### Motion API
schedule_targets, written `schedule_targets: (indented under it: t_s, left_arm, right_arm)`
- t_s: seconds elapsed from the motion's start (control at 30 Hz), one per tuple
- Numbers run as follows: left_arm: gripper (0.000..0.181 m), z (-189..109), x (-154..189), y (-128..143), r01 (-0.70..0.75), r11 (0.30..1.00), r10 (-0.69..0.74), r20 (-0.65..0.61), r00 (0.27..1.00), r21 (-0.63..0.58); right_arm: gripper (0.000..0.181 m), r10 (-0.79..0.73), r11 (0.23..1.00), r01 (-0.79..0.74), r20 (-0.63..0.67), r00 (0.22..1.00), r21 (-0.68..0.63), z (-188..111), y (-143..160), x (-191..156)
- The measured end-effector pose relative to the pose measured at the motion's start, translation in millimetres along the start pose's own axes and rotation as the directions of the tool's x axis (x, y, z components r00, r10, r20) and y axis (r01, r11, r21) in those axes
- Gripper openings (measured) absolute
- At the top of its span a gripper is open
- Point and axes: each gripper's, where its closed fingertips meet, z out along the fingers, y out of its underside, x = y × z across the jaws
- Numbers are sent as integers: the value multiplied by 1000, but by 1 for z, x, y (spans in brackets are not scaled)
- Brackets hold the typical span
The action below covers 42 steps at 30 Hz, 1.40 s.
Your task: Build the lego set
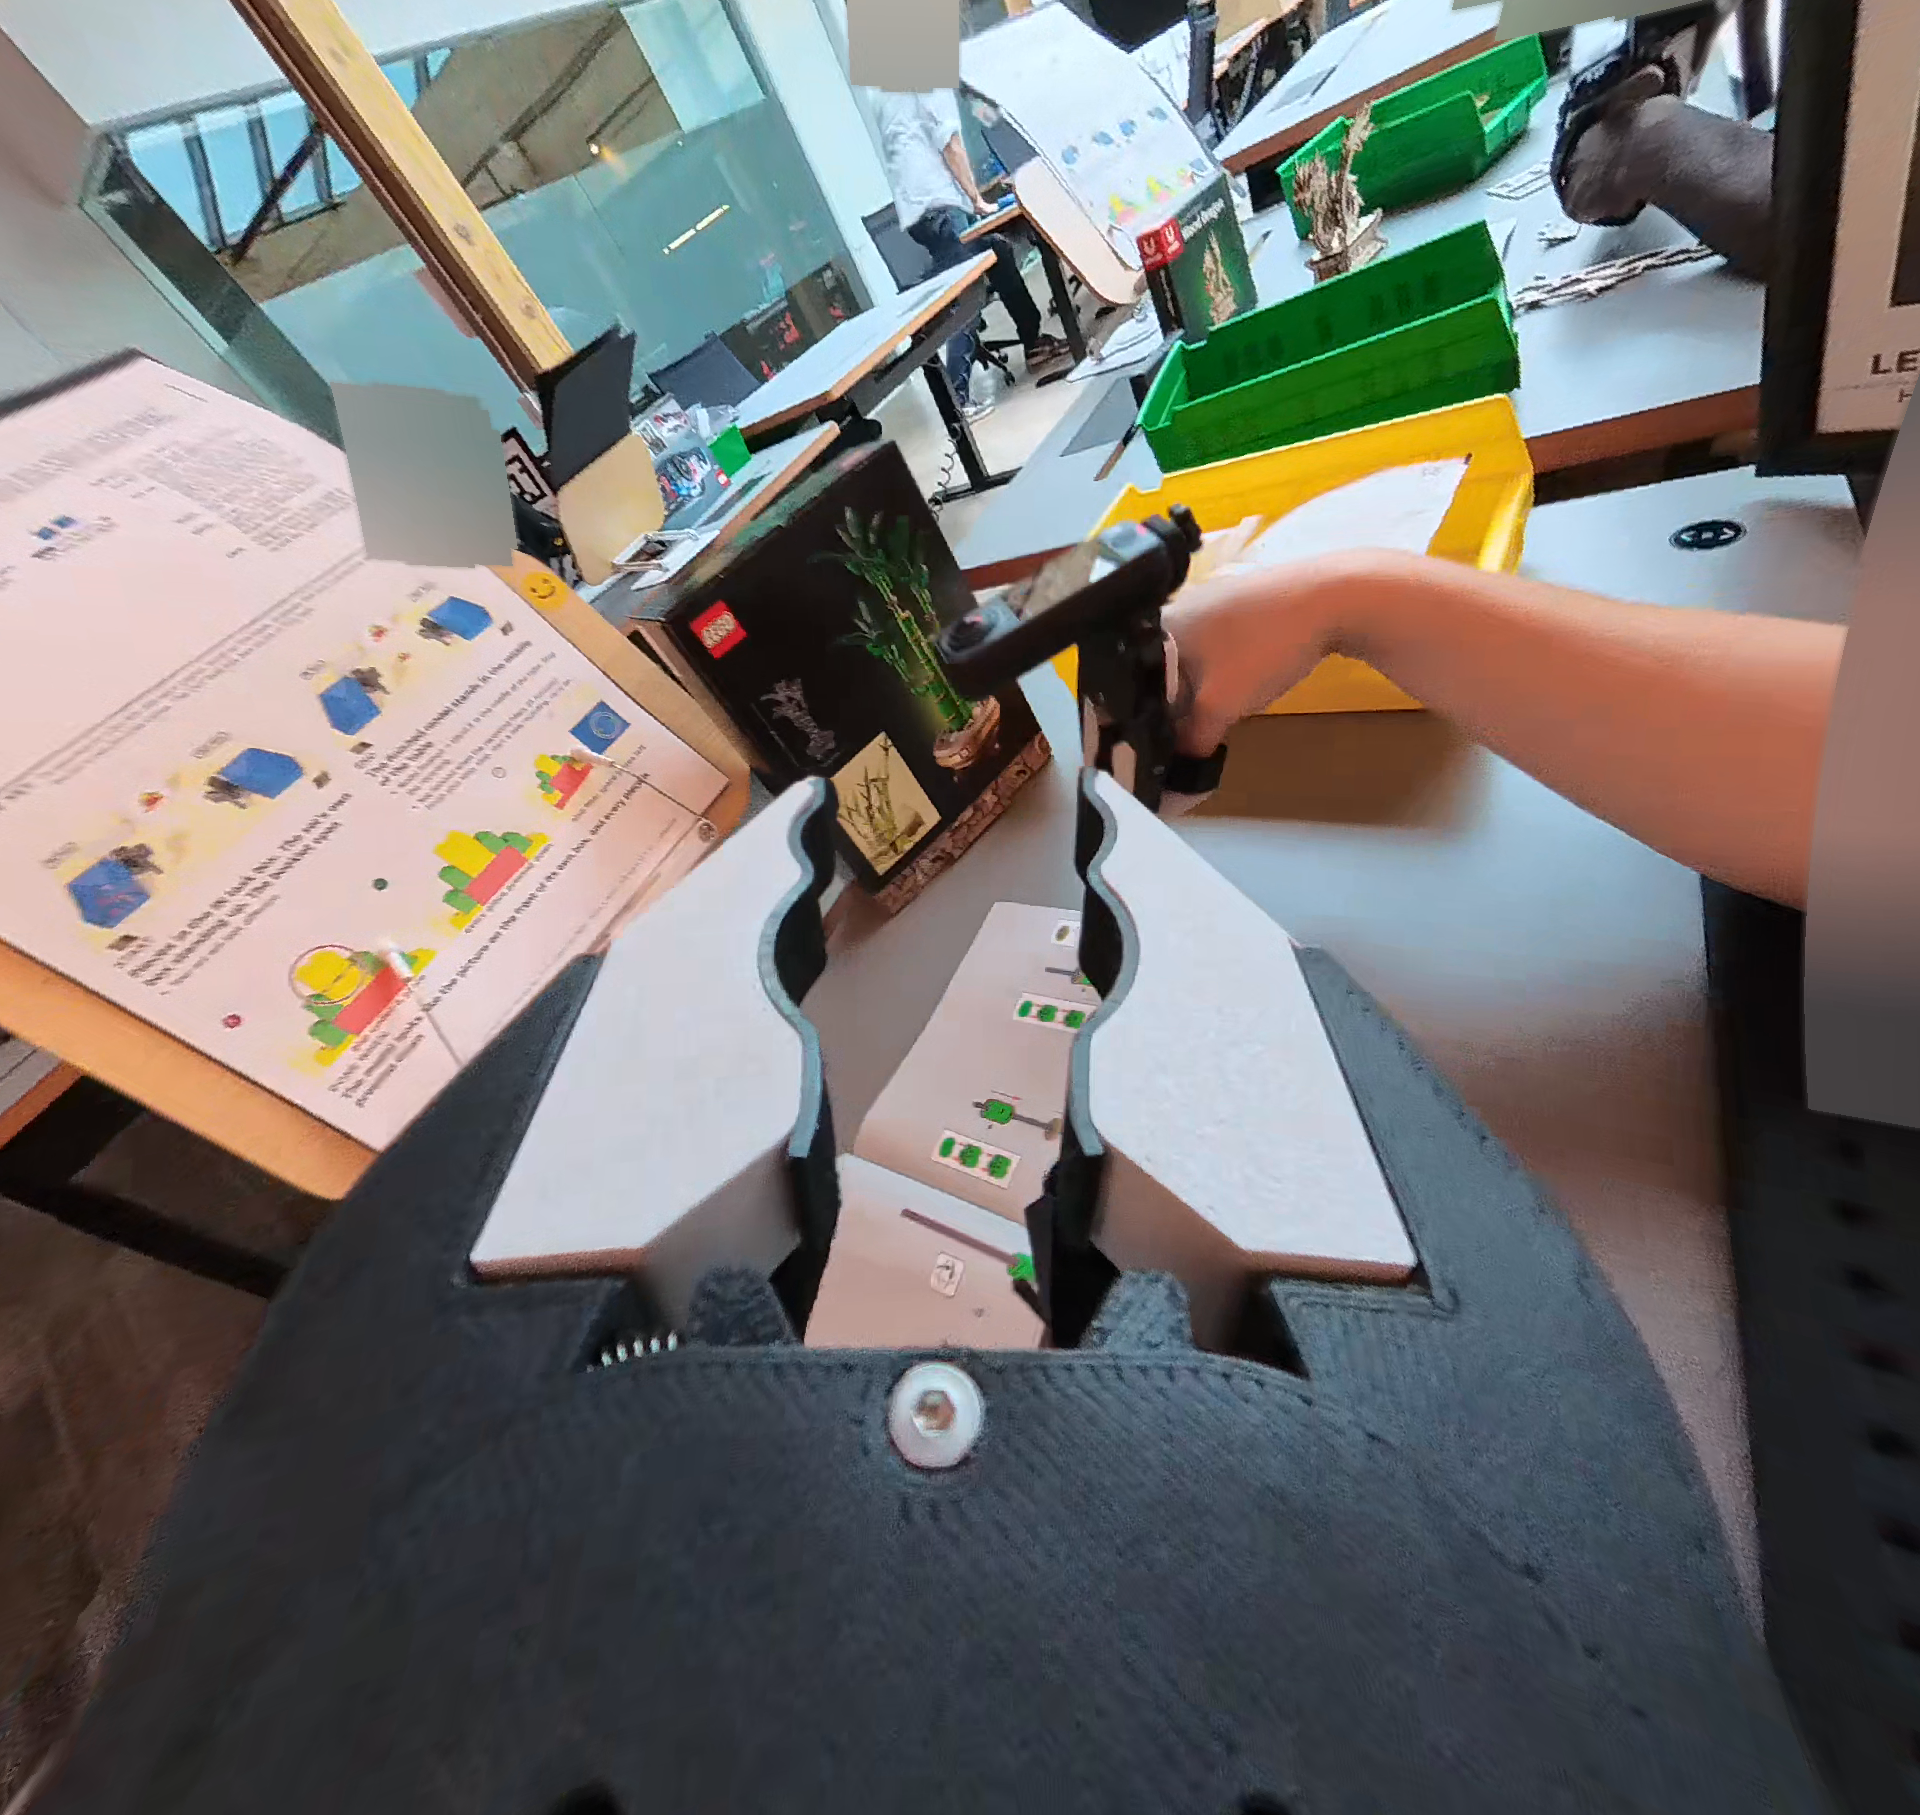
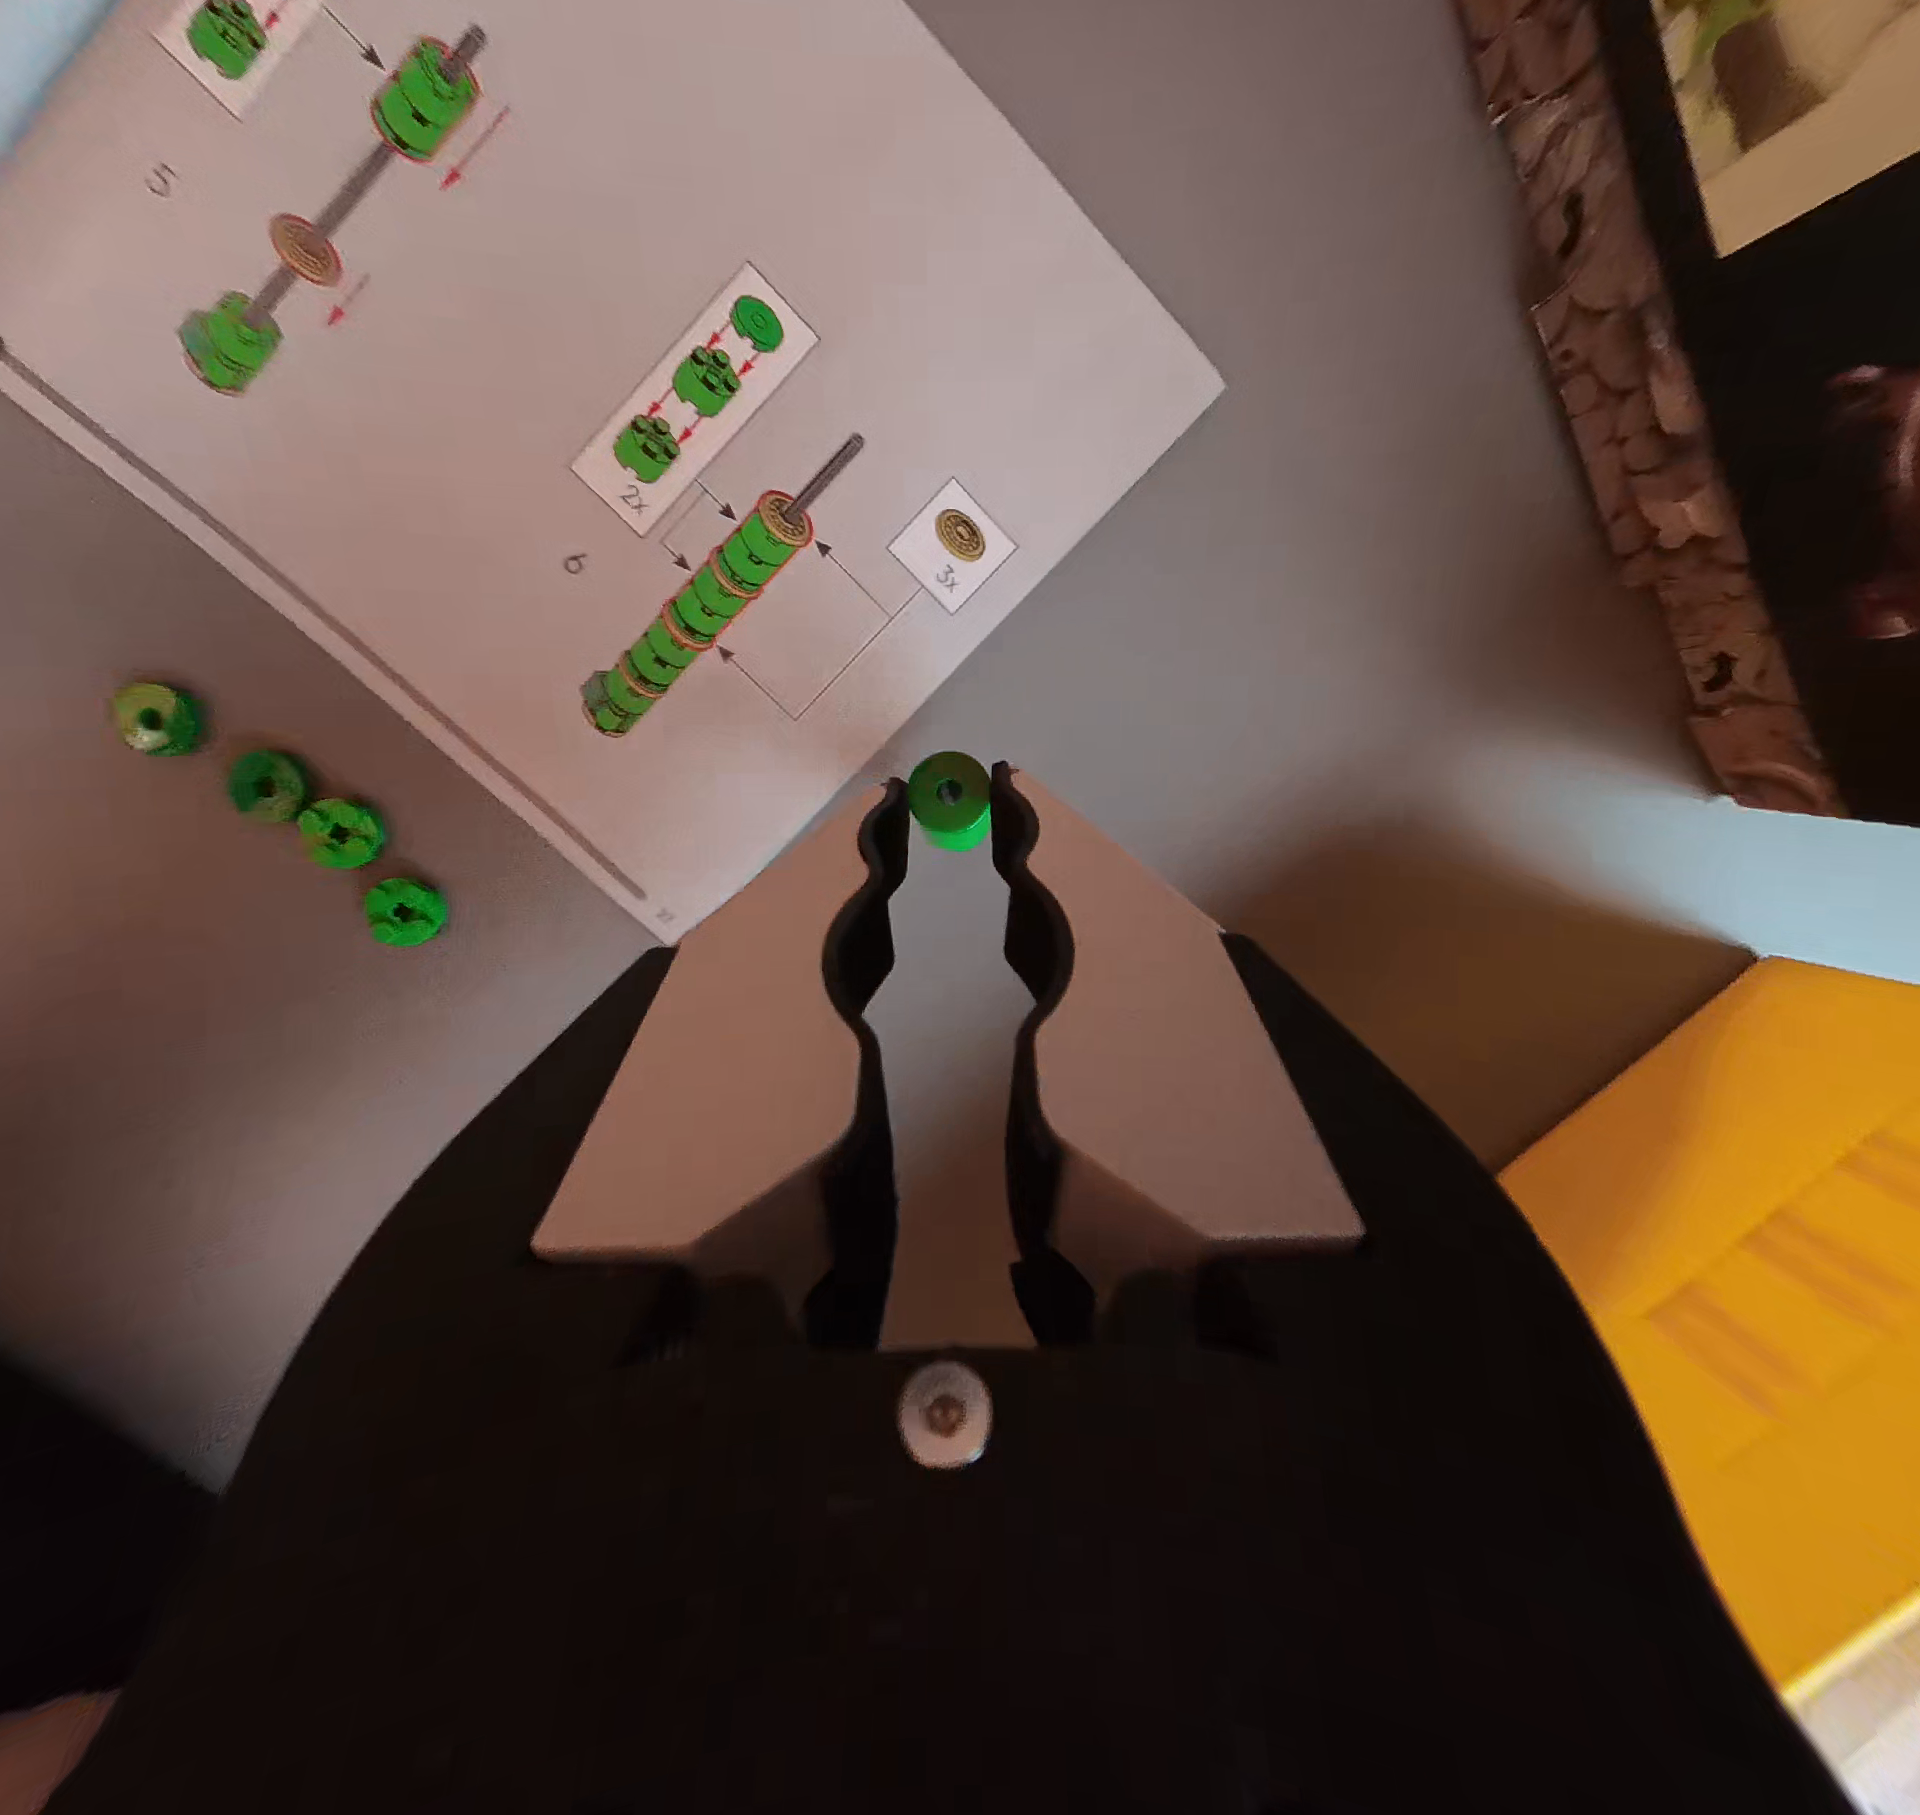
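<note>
Yellow bin (image 1: 1475, 435): holds white paper. Right gripper (image 2: 948, 797): tips pinch a round green brick (image 2: 948, 801) above the booklet (image 2: 582, 331) corner, its hole axis towards the camera; four green bricks (image 2: 338, 832) lie loose alongside. Left gripper (image 1: 951, 830): jaws parted, empty, over the booklet.

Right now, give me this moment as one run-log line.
right gripper: shut on green round piece | left gripper: open, empty | four green pieces loose on table beside instruction booklet

Five green round bricks (image 2: 949, 799), two bins (image 1: 1351, 508)
</note>
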Motion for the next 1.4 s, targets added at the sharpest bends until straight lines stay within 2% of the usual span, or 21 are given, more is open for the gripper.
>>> schedule_targets:
  t_s: [0.17,0.33,0.73,0.87,1.0,1.1,1.17,1.27,1.33,1.4]
  left_arm:
    - [40,-26,-14,-16,39,996,-40,20,999,76]
    - [38,-39,-19,-22,59,992,-62,19,998,114]
    - [39,-39,-16,-21,60,992,-60,-3,998,112]
    - [41,-36,-20,-15,81,992,-81,-4,997,96]
    - [41,-38,-25,-13,91,991,-92,3,996,96]
    - [41,-44,-32,-13,93,990,-96,28,995,101]
    - [41,-53,-38,-16,95,989,-102,53,993,115]
    - [42,-71,-49,-23,101,983,-116,95,989,154]
    - [41,-85,-56,-28,98,978,-124,133,983,182]
    - [40,-99,-62,-33,93,974,-128,165,978,205]
  right_arm:
    - [15,-11,1000,11,20,1000,9,5,9,6]
    - [15,-33,999,32,26,999,37,7,15,10]
    - [16,5,999,-8,68,998,40,4,29,14]
    - [26,11,999,-15,90,996,46,6,29,13]
    - [30,21,990,-34,91,996,136,-8,14,14]
    - [33,13,974,-13,0,1000,225,-38,-6,21]
    - [35,-43,918,54,-38,998,394,-75,-42,7]
    - [36,-265,727,223,-35,964,649,-128,-99,-57]
    - [37,-464,637,347,-18,886,689,-130,-114,-113]
    - [37,-622,609,463,25,783,644,-100,-112,-156]
